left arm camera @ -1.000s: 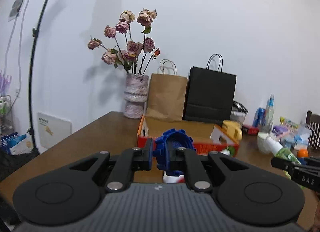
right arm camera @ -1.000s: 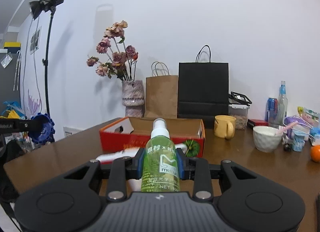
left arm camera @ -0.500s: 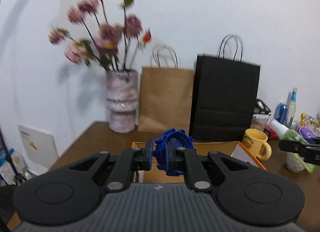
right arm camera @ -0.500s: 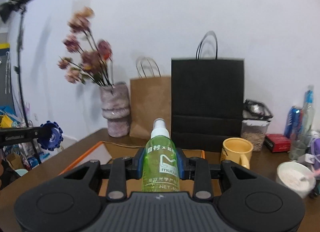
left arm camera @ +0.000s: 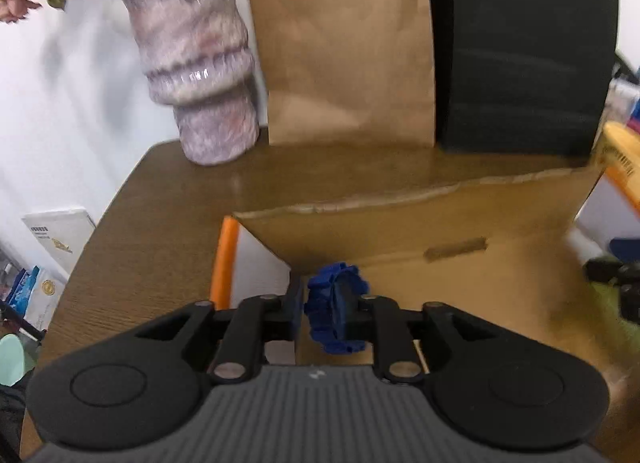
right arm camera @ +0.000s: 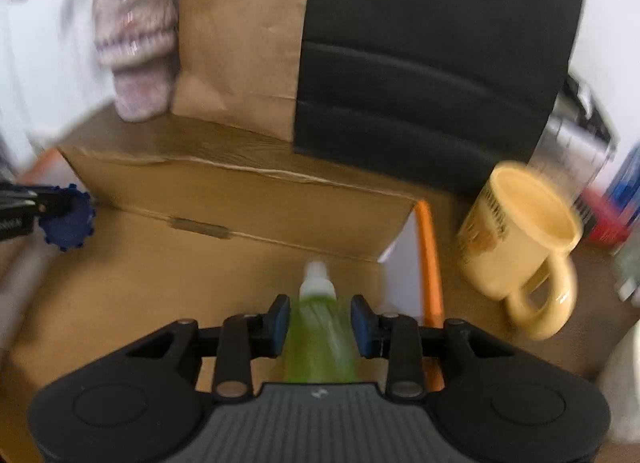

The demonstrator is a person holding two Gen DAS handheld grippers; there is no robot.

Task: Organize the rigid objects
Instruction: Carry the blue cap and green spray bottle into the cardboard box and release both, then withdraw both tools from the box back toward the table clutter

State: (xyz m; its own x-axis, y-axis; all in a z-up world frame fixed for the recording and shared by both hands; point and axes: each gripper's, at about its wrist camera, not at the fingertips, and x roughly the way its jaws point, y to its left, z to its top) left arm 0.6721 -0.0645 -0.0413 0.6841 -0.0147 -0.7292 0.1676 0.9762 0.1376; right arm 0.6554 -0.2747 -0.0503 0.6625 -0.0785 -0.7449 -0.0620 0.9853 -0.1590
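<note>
Risk: left gripper (left arm camera: 328,317) clamps gear (left arm camera: 334,319), right gripper (right arm camera: 320,327) clamps bottle (right arm camera: 320,337); early release over box (right arm camera: 240,199) causes bouncing.

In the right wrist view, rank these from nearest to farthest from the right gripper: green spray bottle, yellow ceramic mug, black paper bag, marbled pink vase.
1. Green spray bottle: between the fingers of the right gripper.
2. Yellow ceramic mug: to the right, outside the cardboard box.
3. Black paper bag: behind the box, right of centre.
4. Marbled pink vase: far back left.
</note>
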